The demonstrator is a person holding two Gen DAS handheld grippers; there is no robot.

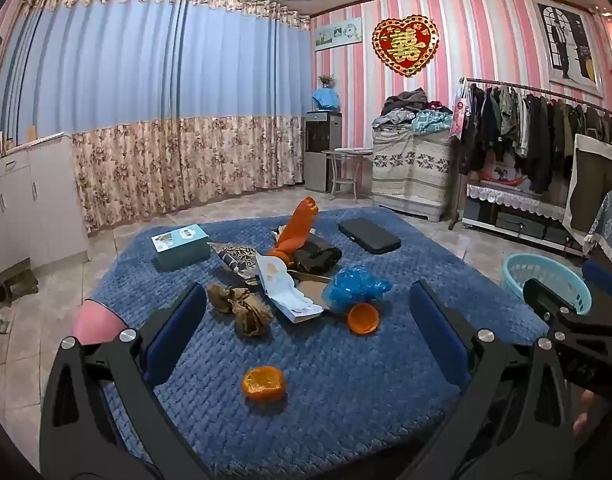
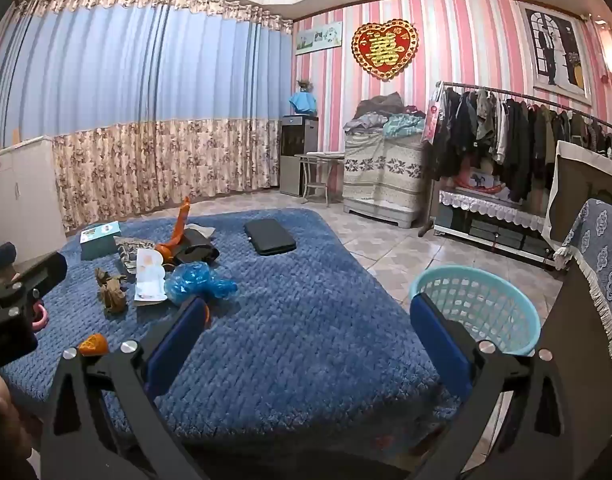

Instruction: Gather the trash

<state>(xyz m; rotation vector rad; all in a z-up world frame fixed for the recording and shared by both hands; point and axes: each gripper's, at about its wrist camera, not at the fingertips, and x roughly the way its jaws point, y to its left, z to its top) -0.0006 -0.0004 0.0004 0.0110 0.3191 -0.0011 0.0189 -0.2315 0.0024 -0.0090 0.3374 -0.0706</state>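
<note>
While both tools hang above the blue rug (image 1: 346,380), neither grips anything: the left gripper (image 1: 306,328) has its blue-padded fingers (image 1: 174,332) spread wide apart, and the right gripper (image 2: 306,336) is spread just as wide, with bare rug between its fingers (image 2: 438,336).

Nearest the left gripper, between its fingers in the left wrist view, lies a hollow orange peel half (image 1: 264,384), open side up. Just beyond it and to the right sits a second orange peel cup (image 1: 363,318), touching a crumpled blue plastic bag (image 1: 356,288). Left of that lie an opened white carton (image 1: 284,292) and a wad of crumpled brown paper (image 1: 242,306). Farther back stand a twisted orange bag (image 1: 300,226), a dark wrapper (image 1: 318,256) and a patterned packet (image 1: 236,258). A teal box (image 1: 181,246) rests at the far left of the rug, and a black flat case (image 1: 369,235) at the far right. A pink object (image 1: 96,322) shows past the left finger.

Off the rug's right edge, on the tiled floor (image 2: 386,240), stands a light blue lattice basket (image 2: 476,308), just beyond the right gripper's right finger. Its visible interior holds no trash, though the bottom is partly hidden. All the litter is on the rug, well apart from the basket.
</note>
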